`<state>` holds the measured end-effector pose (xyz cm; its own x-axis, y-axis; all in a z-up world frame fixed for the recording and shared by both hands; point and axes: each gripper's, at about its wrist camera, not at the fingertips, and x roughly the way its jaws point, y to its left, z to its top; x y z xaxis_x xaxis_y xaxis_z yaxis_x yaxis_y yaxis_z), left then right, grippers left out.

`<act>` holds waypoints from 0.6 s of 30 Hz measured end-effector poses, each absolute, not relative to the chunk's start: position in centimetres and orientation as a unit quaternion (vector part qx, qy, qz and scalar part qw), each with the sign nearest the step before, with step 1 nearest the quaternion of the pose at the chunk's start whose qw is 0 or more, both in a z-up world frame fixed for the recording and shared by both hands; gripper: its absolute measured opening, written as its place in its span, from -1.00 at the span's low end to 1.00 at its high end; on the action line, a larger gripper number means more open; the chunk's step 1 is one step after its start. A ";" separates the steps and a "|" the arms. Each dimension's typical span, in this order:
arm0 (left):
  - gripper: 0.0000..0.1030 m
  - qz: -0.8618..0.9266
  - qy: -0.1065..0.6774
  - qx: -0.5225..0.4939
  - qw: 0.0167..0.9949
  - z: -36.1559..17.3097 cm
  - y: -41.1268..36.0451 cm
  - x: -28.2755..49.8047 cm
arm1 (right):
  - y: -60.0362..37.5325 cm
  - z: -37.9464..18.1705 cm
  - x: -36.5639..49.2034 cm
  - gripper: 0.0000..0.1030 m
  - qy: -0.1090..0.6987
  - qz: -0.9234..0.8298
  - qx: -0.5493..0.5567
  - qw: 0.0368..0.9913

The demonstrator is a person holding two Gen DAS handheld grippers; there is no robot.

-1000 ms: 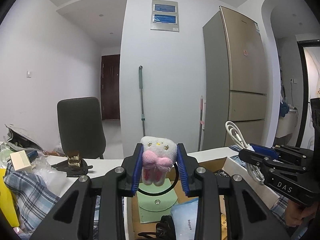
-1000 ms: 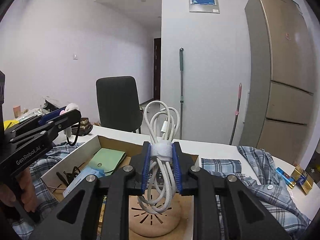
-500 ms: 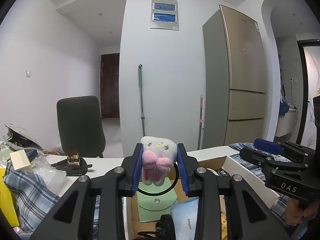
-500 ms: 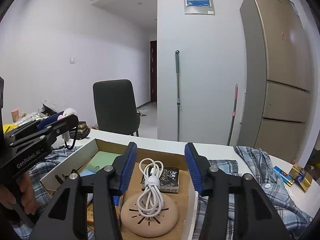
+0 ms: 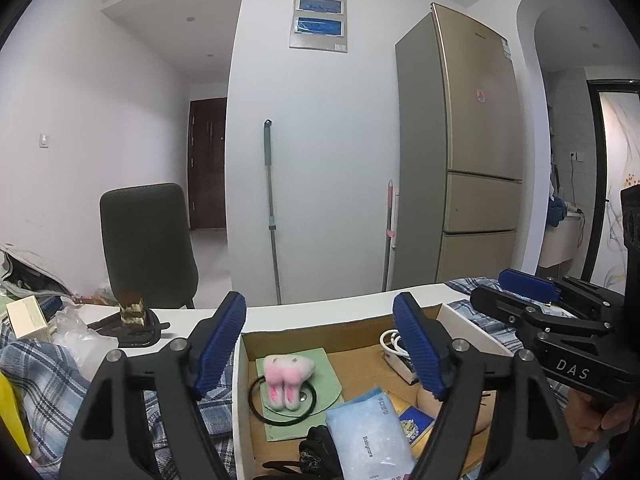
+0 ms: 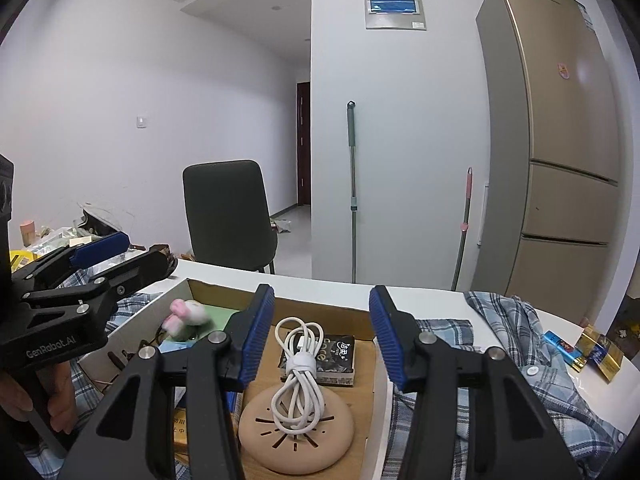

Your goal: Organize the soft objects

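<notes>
Left gripper (image 5: 318,346) jaws opening, nothing between pads. Right gripper (image 6: 320,334) jaws apart, empty. Below: cardboard box (image 5: 240,400) on counter (image 5: 320,310). Pink-white plush toy (image 5: 286,376) lies on green pouch (image 5: 328,376) in box. Coiled white cable (image 6: 298,364) rests on tan round pad (image 6: 296,436). Beyond: chair (image 5: 148,244), fridge (image 5: 472,152).

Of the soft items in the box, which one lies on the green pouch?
The pink-and-white plush charm, resting on the green pouch; the white cable bundle lies on the tan disc instead.

White table (image 6: 320,286) bears cardboard box (image 6: 320,309) and plaid cloth (image 6: 520,344).
</notes>
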<state>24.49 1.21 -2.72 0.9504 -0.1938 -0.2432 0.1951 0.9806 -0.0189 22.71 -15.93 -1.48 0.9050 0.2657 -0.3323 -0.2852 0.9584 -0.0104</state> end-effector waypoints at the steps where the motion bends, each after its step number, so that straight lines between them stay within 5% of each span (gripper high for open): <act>1: 0.56 -0.098 0.124 0.002 0.987 -2.7 1.2 24.5 | -15.9 -1.5 22.7 -0.06 0.166 0.141 -0.029 0.976; 13: 0.65 -0.076 0.124 -0.008 0.989 -1.7 1.9 24.3 | -16.2 -0.5 22.0 -0.03 0.144 0.139 -0.030 0.979; 18: 0.65 -0.072 0.086 0.024 0.993 1.9 1.2 22.1 | -16.4 3.7 19.9 0.28 0.100 0.148 -0.024 0.984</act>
